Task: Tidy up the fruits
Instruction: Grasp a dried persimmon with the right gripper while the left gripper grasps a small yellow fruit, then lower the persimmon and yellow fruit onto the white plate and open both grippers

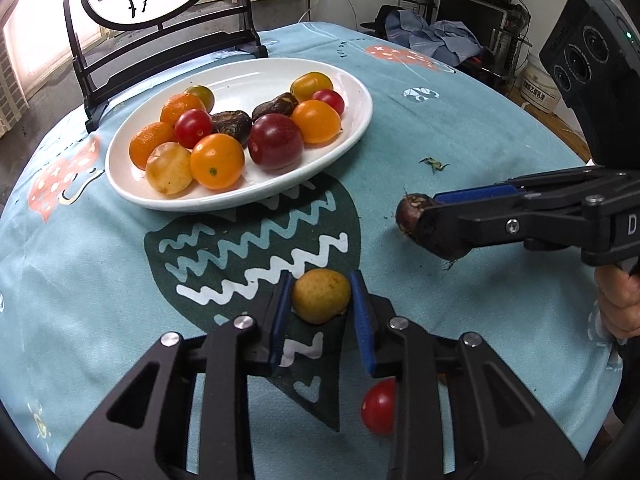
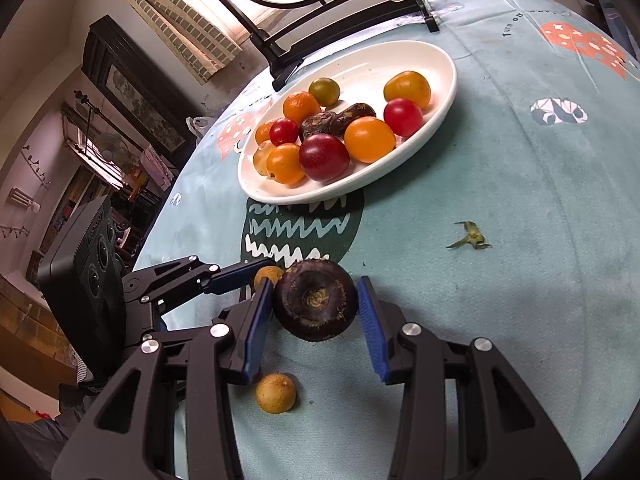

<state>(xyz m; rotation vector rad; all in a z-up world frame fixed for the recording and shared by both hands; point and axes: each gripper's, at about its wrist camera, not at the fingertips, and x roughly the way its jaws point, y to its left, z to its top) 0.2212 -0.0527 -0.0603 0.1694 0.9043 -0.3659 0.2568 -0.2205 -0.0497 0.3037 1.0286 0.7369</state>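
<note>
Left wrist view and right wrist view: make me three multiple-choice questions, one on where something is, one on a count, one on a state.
1. Where is the water chestnut?
A. On the white plate
B. Between the right claw's pads
C. Under the chair

2. How many dates lie on the plate?
A. Two
B. Five
C. None

3. How does the left claw stand?
A. Jaws shut together on nothing
B. Jaws on either side of a yellow fruit
C. Out of view

Answers:
1. B, its blue pads flank the chestnut.
2. A, two wrinkled brown ones sit mid-plate.
3. B, the fruit fills the gap between its pads.
</note>
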